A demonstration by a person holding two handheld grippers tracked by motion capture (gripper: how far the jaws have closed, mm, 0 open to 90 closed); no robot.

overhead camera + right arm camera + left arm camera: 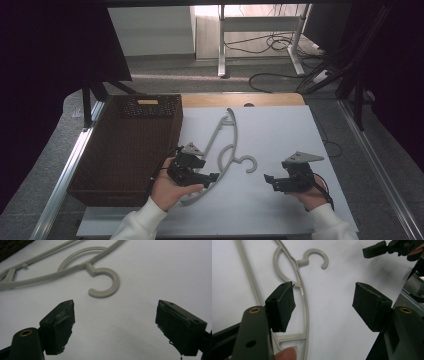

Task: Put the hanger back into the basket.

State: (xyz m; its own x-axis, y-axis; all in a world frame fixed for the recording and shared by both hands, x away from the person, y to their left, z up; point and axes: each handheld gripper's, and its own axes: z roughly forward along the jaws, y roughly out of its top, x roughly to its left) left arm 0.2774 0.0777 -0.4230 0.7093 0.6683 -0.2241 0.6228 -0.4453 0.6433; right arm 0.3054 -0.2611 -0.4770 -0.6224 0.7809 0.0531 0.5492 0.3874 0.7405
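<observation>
A grey plastic clothes hanger (224, 150) lies flat on the white table top (280, 135), its hook (248, 164) pointing right. My left gripper (212, 176) hovers over the hanger's lower arm with its jaws wide open. In the left gripper view the hanger (298, 282) passes beside the left pad (283, 306), and nothing is held between the jaws of the left gripper (324, 306). My right gripper (268, 179) is open just right of the hook. In the right gripper view the right gripper (115, 322) is empty, with the hook (107, 281) lying ahead of it.
A dark brown wicker basket (125, 145) stands along the table's left side, close to my left hand. A wooden strip (240, 100) shows at the table's far edge. Beyond are a desk frame (260, 35) and floor cables (280, 75).
</observation>
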